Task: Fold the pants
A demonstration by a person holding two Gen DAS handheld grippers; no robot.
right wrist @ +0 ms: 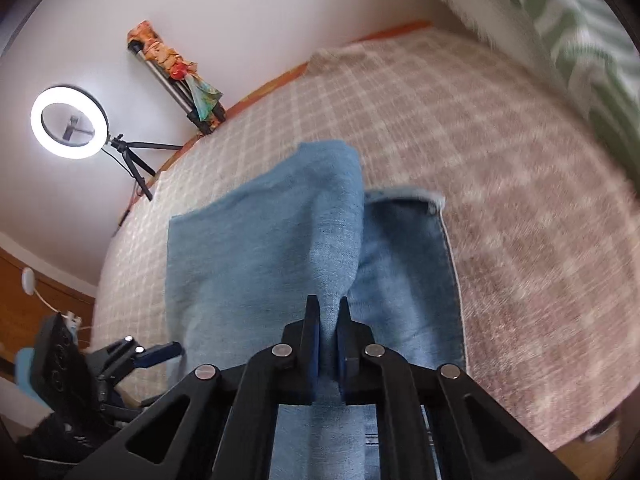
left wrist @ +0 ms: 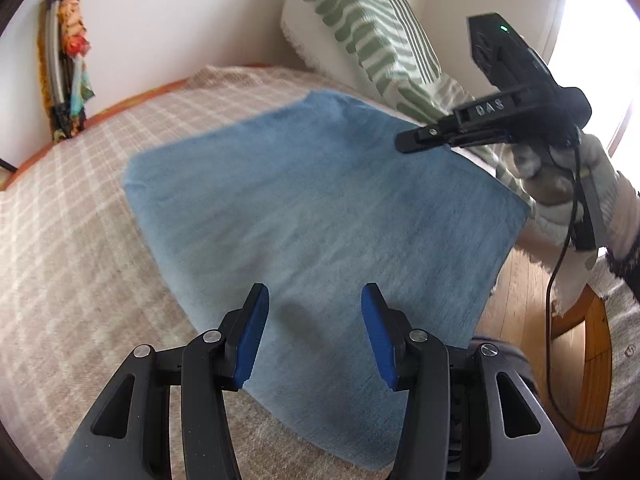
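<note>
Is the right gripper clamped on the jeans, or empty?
Clamped: right gripper pads pinch a raised ridge of the jeans.

The left gripper (left wrist: 314, 316) pointed downward, jaws parted and empty. The right gripper (right wrist: 329, 320), held by a gloved hand (left wrist: 568, 188), was clamped on fabric.

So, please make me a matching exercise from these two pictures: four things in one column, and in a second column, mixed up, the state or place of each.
Things:
1. left gripper
2. right gripper
3. ring light
4. striped pillow

States or places:
a. lit, on a tripod by the wall
b. shut on the blue denim pants
c. open, nothing between the pads
d. leaning at the head of the bed

Pairs: 1-c, 2-b, 3-a, 4-d
</note>
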